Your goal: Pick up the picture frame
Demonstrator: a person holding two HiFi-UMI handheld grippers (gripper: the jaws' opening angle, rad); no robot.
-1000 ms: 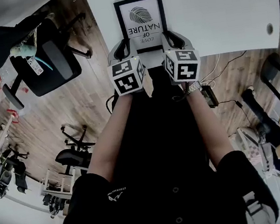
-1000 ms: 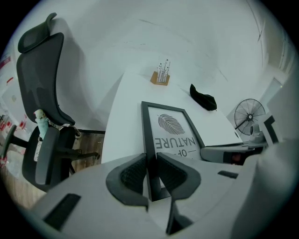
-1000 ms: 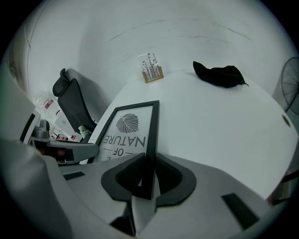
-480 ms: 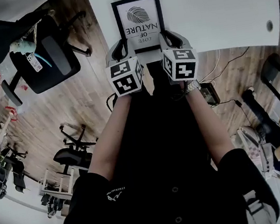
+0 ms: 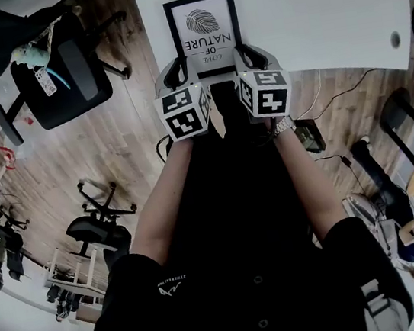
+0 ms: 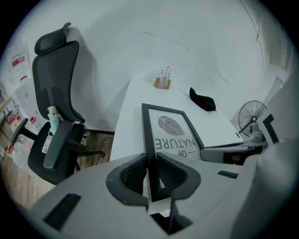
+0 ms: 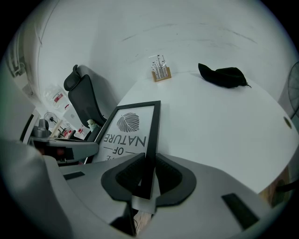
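Clearly, picture frame (image 5: 203, 33) print reads "OF NATURE" beside leaf (image 5: 201, 20).

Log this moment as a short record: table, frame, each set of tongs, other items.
table: white
picture frame: black border, leaf print, at the table's near edge
left tongs: shut on the frame's left border, near corner
right tongs: shut on the frame's right border, near corner
far side of table: black pouch, wooden pen stand
beside table: black office chair
frame lifted: cannot tell
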